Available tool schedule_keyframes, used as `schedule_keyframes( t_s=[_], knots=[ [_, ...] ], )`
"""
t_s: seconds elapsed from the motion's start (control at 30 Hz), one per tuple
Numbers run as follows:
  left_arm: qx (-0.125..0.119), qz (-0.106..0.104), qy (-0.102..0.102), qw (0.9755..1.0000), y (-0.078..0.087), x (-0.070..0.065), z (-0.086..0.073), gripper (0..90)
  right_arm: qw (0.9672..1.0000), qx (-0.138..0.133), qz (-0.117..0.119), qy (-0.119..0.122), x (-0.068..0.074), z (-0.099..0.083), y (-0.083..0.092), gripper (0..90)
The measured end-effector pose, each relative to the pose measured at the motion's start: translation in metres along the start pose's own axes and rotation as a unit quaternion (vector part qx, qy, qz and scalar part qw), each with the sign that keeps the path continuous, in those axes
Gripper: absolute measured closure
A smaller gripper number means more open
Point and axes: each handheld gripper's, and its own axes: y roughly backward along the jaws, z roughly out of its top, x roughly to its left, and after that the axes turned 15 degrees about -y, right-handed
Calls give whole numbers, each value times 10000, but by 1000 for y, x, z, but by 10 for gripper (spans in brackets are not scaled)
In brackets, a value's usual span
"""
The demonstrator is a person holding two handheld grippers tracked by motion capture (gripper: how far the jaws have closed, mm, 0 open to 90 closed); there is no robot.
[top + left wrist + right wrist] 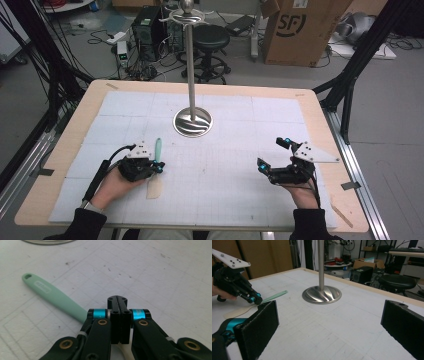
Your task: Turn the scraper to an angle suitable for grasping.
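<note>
A spatula with a mint-green handle (158, 148) and a pale blade lies flat on the white mat at the front left. My left gripper (159, 167) rests low over its middle, jaws pressed together. In the left gripper view the shut jaws (117, 300) show no gap, and the green handle (55, 296) runs out from under their left side. I cannot see anything clamped between them. My right gripper (272, 153) hovers at the front right, wide open and empty. Its pads (259, 327) frame the mat, with the left gripper (255, 300) and the spatula (274, 296) beyond.
A tall metal stand with a round base (192, 121) rises from the mat's middle rear; its base (322, 293) lies ahead of the right gripper. Beyond the table's far edge are a black stool (211, 37), a cardboard box (300, 30) and cables.
</note>
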Motion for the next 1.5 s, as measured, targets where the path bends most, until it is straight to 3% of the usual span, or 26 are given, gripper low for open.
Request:
schedule_keyframes(
  t_s=[0.13,0.27,0.53,0.73,0.93,1.13,1.37,1.4,1.43,1.5],
  knots=[
    [151,-159,-52,9997,-1,-5,-2,898,10000,-22,33,12,0,0,0,3],
    [132,-257,-91,9995,0,-6,-3,898,9999,17,99,50,2,0,-1,3],
    [337,-431,177,9983,9,-2,-7,899,10000,8,93,22,2,0,0,3],
    [654,-337,-38,9973,19,-4,-8,899,10000,-19,53,23,1,0,1,3],
    [822,-524,68,9952,33,3,-17,899,10000,-35,3,44,1,0,2,3],
    [980,-314,35,9947,48,12,-28,899,10000,11,-4,-22,0,-1,1,3],
    [947,-216,318,9948,63,25,-43,899,10000,0,-16,-29,0,-1,1,3],
    [795,-47,320,9963,65,26,-44,899,10000,2,-21,-7,-1,-2,1,3],
    [795,-47,320,9963,65,26,-44,899,10000,24,-16,-44,-1,-2,1,3],
    [634,291,326,9970,66,29,-42,899,10000,15,-27,-19,-1,-2,1,3]
  ],
)
